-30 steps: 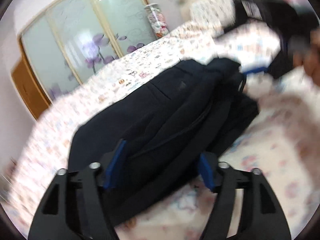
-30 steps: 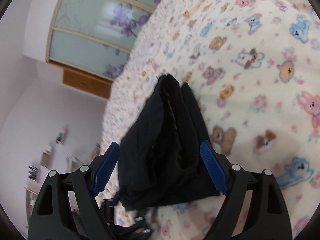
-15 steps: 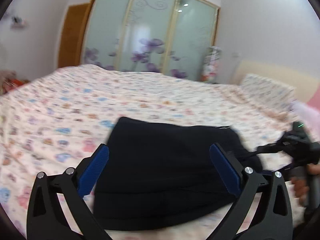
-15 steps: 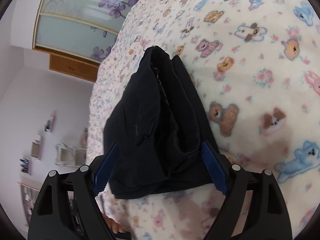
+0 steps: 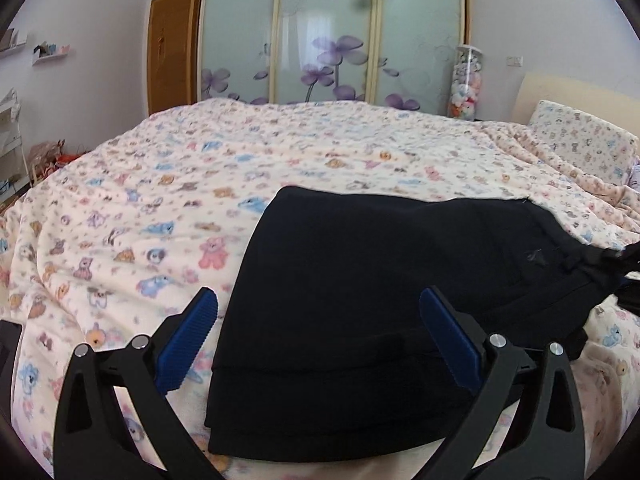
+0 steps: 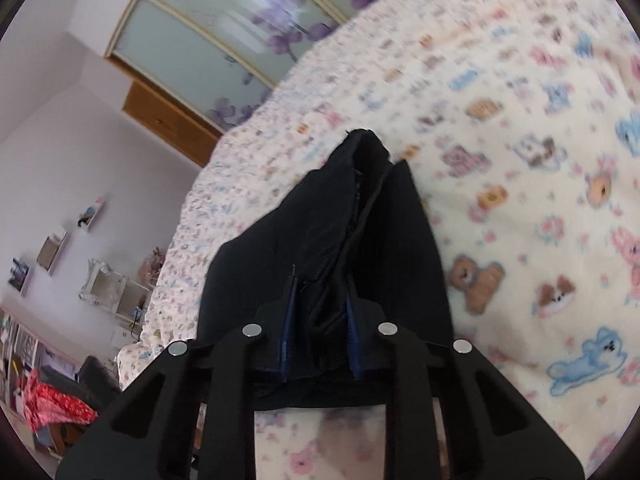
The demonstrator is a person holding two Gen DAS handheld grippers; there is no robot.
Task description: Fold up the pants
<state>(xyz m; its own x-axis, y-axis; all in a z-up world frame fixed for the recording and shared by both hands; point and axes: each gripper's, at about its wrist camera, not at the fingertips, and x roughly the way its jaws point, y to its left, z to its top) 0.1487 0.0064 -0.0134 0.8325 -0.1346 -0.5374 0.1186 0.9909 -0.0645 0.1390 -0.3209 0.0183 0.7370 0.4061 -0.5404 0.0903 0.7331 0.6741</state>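
- Two grippers work on black pants (image 5: pixel 372 300) that lie folded into a compact stack on the bed (image 5: pixel 168 200), on its bear-print blanket.
- Left gripper (image 5: pixel 318 334) has its blue fingers (image 5: pixel 188 340) spread wide apart, one either side of the near hem of the stack, gripping nothing.
- Right gripper (image 6: pixel 318 340) is clenched on a bunched edge of the pants (image 6: pixel 332 256), cloth pinched between its blue fingers (image 6: pixel 352 340).
- Judging by the layered edges, the fold looks largely made; the step in hand seems to be a final fold or a tidy of the right-hand end.
- Next move probably calls for the left gripper to pin or pinch the near hem while the right carries its edge over, keeping the layers aligned.
- Left view shows the whole flat stack and the flowered wardrobe doors (image 5: pixel 332 32) behind the bed; the right view alone shows the pinch and the layers seen end-on.
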